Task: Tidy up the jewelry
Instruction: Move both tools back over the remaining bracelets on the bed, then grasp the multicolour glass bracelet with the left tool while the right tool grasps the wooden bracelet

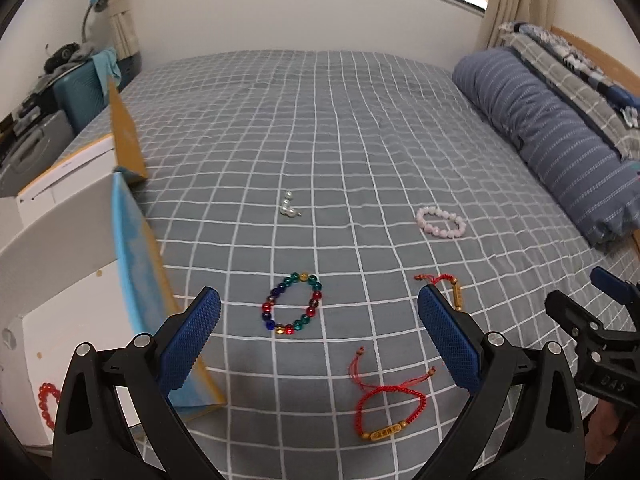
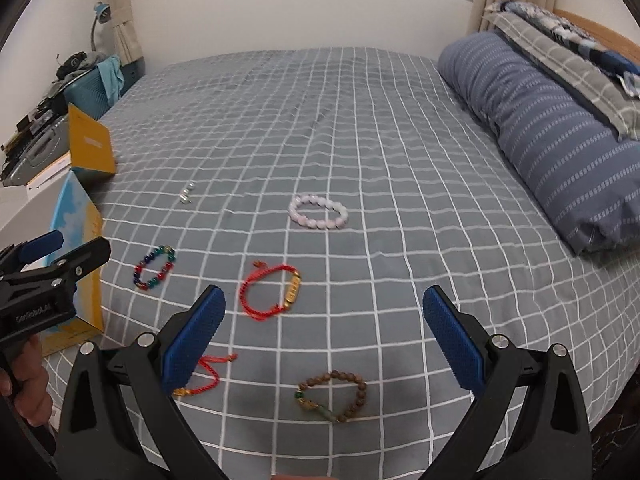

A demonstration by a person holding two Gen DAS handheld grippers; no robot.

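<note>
Several bracelets lie on the grey checked bedspread (image 1: 320, 120). My left gripper (image 1: 320, 340) stands open just above a multicoloured bead bracelet (image 1: 292, 304), with nothing between its pads. A red cord bracelet with a gold bar (image 1: 390, 408) lies near its right finger, which partly hides a second one (image 1: 452, 288). My right gripper (image 2: 324, 320) is open and empty above a brown wooden bead bracelet (image 2: 336, 396) and a red cord bracelet (image 2: 272, 292). Farther off lie a pink bead bracelet (image 2: 318, 212) and small pearl pieces (image 1: 289, 208). A white box (image 1: 72, 320) at the left holds a red bead bracelet (image 1: 48, 400).
The white box's sky-blue lid (image 1: 136, 264) stands upright along the bed's left side, with a yellow box lid (image 1: 124, 132) behind it. A rolled blue striped duvet (image 1: 560, 140) lies along the right. Cluttered furniture and a lamp (image 1: 96, 4) stand far left.
</note>
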